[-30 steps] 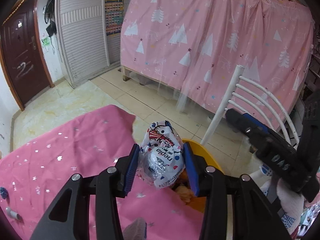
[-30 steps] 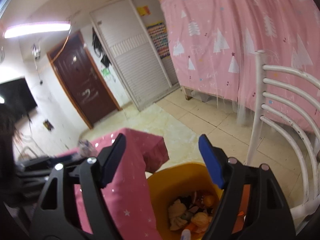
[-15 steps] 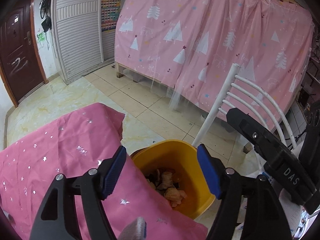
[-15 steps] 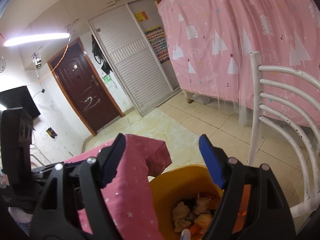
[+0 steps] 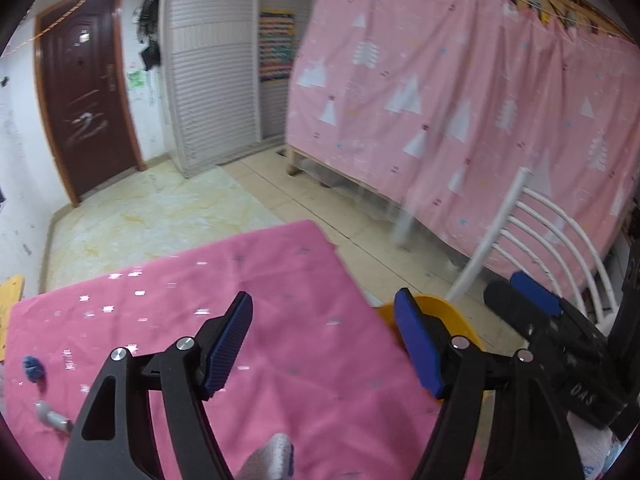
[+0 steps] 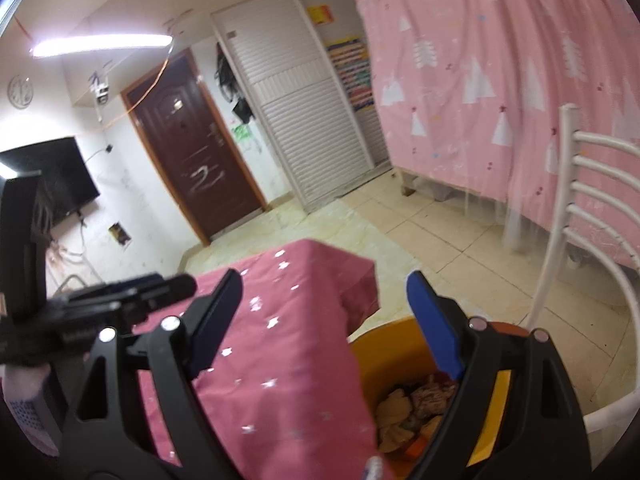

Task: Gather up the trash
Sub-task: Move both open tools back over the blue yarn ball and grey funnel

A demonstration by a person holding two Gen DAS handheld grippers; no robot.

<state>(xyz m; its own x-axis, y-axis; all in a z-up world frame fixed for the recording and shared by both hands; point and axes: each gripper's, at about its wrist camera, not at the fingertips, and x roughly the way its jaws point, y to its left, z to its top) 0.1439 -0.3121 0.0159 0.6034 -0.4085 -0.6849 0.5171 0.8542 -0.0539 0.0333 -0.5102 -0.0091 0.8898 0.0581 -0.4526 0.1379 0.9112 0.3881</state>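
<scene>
My left gripper (image 5: 324,344) is open and empty above the pink star-patterned tablecloth (image 5: 200,320). A yellow trash bin (image 5: 452,316) stands on the floor off the table's right edge; in the right wrist view the bin (image 6: 384,352) holds crumpled paper trash (image 6: 412,404). My right gripper (image 6: 324,324) is open and empty, above the table's corner and the bin. A small blue scrap (image 5: 34,367) and a grey object (image 5: 52,416) lie on the cloth at the left. The right gripper shows in the left wrist view (image 5: 532,312), and the left gripper shows in the right wrist view (image 6: 132,292).
A white metal chair (image 5: 536,232) stands right of the bin, also in the right wrist view (image 6: 576,208). A pink curtain (image 5: 460,100) hangs behind it. A brown door (image 5: 84,92) and white slatted cupboard (image 5: 212,80) stand at the back across tiled floor (image 5: 160,216).
The left gripper opened and dropped the printed wrapper over the bin, then swung left over the table. The right gripper stayed open and turned slightly left.
</scene>
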